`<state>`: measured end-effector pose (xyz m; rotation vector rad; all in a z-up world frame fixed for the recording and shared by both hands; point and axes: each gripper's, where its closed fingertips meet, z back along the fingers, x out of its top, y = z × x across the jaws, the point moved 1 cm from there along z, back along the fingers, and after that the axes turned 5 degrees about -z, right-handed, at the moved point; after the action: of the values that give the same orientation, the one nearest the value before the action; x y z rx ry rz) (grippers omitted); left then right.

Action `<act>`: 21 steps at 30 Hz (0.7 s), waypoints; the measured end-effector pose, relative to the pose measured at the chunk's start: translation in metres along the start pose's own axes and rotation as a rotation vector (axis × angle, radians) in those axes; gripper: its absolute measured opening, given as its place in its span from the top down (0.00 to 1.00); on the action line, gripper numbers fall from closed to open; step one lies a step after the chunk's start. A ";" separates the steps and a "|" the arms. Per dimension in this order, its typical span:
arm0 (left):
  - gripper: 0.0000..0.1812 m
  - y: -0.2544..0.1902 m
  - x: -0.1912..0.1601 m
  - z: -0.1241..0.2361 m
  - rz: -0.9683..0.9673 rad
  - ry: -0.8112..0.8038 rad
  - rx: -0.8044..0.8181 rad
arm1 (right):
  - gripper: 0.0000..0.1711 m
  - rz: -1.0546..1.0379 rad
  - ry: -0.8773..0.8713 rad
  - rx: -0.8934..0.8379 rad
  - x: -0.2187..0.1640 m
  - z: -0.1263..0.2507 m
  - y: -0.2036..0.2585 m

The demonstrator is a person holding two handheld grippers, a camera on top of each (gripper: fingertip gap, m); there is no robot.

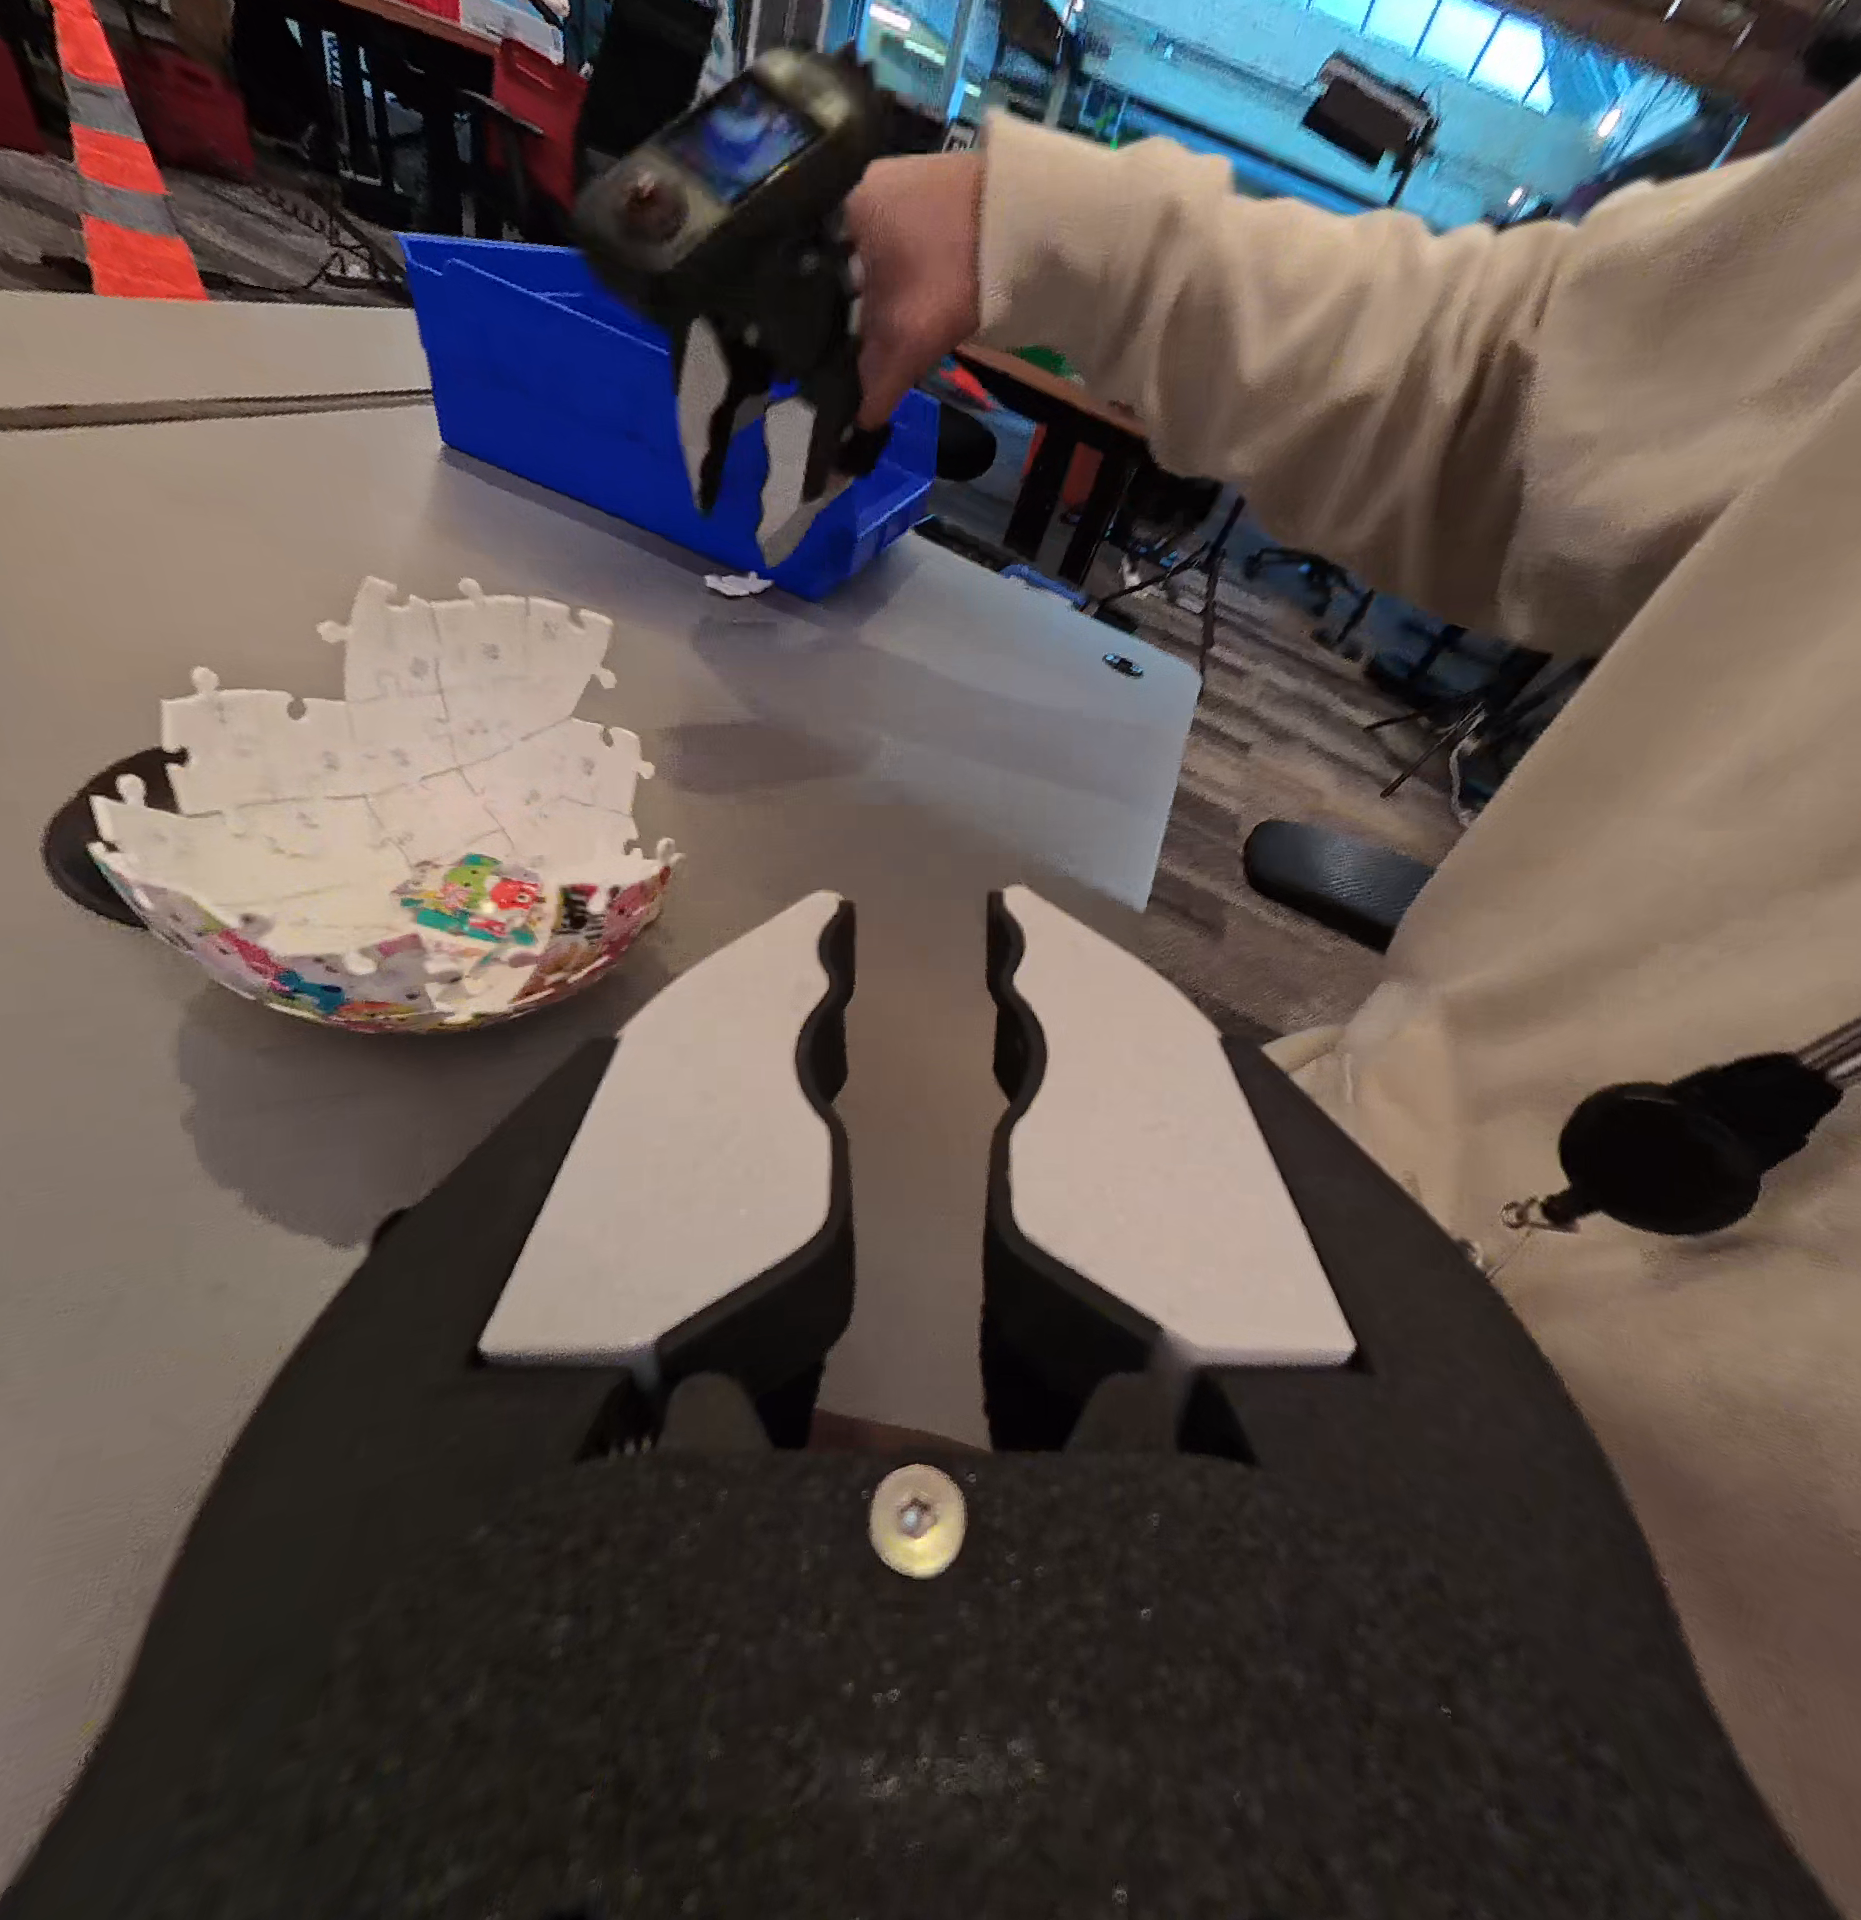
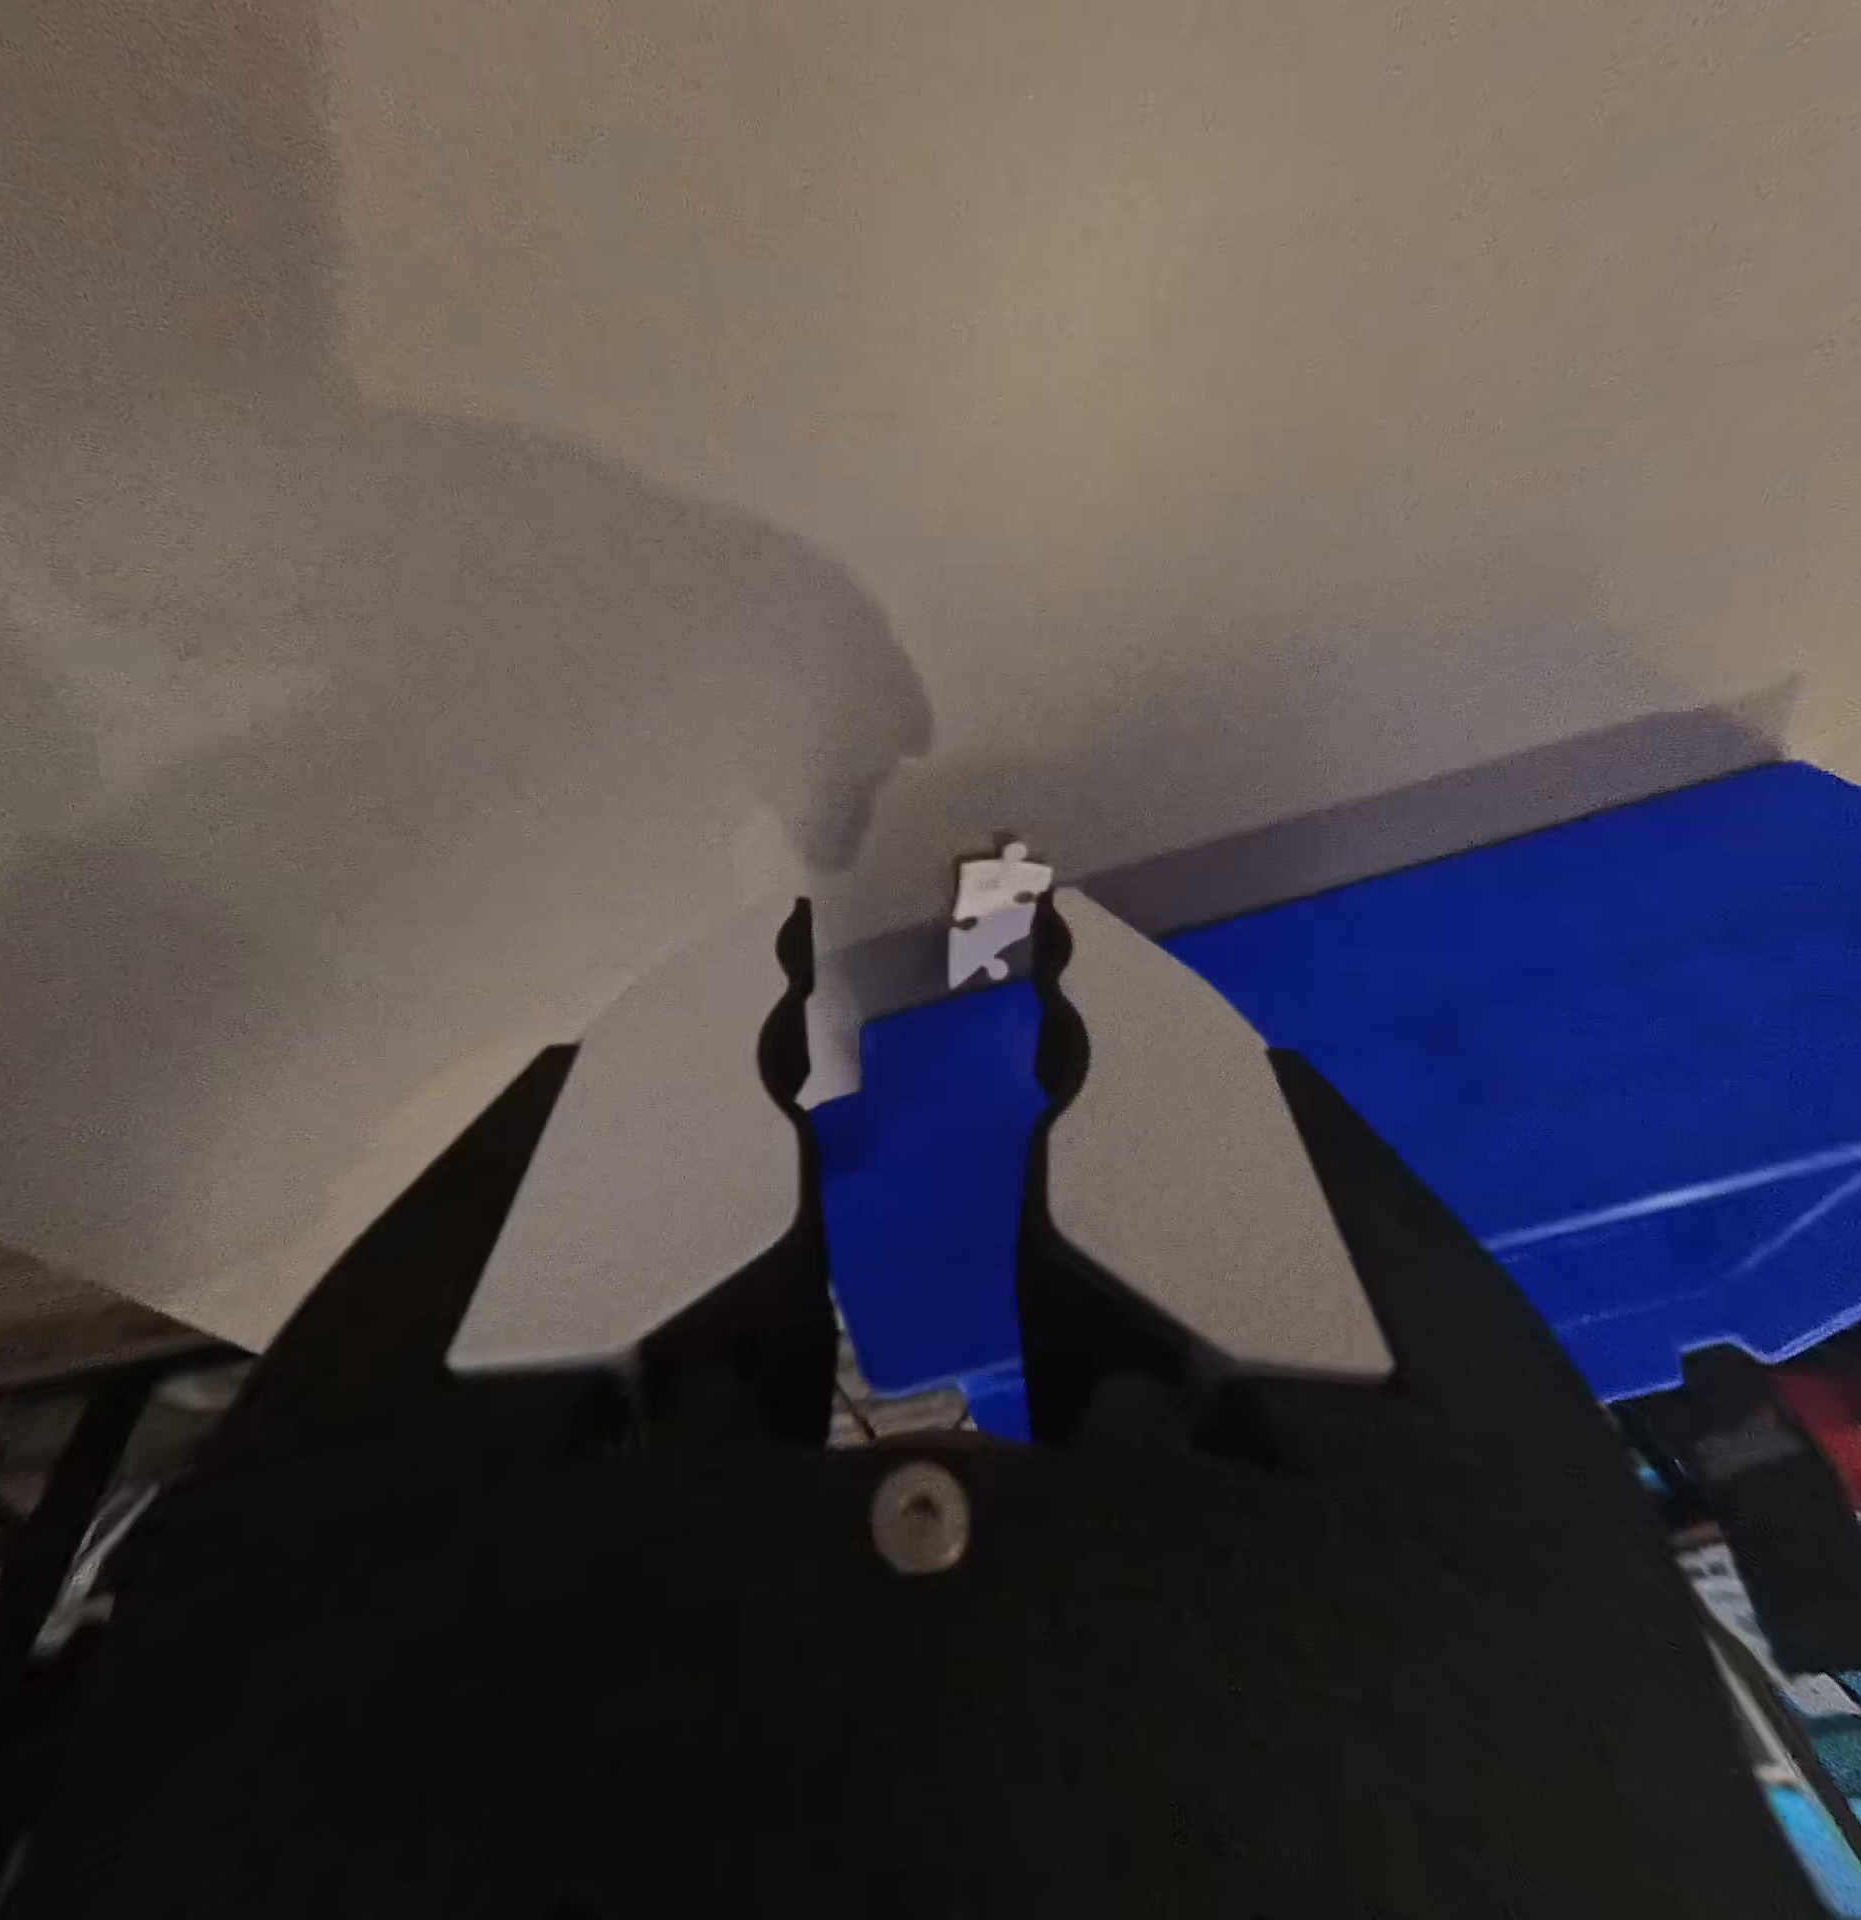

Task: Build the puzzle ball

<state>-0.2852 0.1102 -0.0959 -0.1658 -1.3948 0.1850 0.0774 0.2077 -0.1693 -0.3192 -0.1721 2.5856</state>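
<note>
One ball: half-built shell [image 1: 386, 862], a bowl of joined pieces, white inside, coloured print outside, sitting on the desk [image 1: 230, 1195] over a dark round hole, rim jagged with tabs.
Loose piece: one white piece [image 2: 983, 914] lies flat on the desk, just beside the corner of the blue bin [image 2: 1528, 1039], well apart from the shell.
Right tool: right tool [image 2: 921, 914] hovers above the piece, fingers apart and holding nothing; the piece shows just inside the right fingertip, not centred in the gap.
Left tool: left tool [image 1: 921, 914] is near the shell, to its right, fingers parted with bare desk between them, gripping nothing.
Bin: blue, at the far desk edge; its contents cannot be seen.
Step in hand: judged to be picking up the loose piece with the right tool.
Doing it well: shift the gap sideways so the piece sits midway; a thin flat piece gives little edge, so come in low and tilted, catch one edge or slide it against the bin wall, then close gently.
Risk: pressing down flat may skate the piece away or under the bin lip.
Next need: the left tool can steady the shell rim while the piece's tabs are matched to an open notch.
</note>
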 end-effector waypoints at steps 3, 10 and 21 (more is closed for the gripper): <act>0.87 0.000 -0.002 0.004 0.002 -0.004 0.008 | 0.76 0.091 0.243 -0.013 -0.007 -0.023 -0.016; 0.87 -0.001 -0.003 0.004 -0.022 0.003 0.009 | 0.85 0.169 0.565 -0.010 -0.028 -0.055 -0.022; 0.88 0.008 -0.008 0.004 -0.015 0.022 0.039 | 0.86 -0.138 -0.096 -0.067 -0.005 0.049 -0.060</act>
<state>-0.2903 0.1160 -0.1052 -0.1248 -1.3691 0.1969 0.0978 0.2537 -0.1102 -0.1999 -0.3043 2.4633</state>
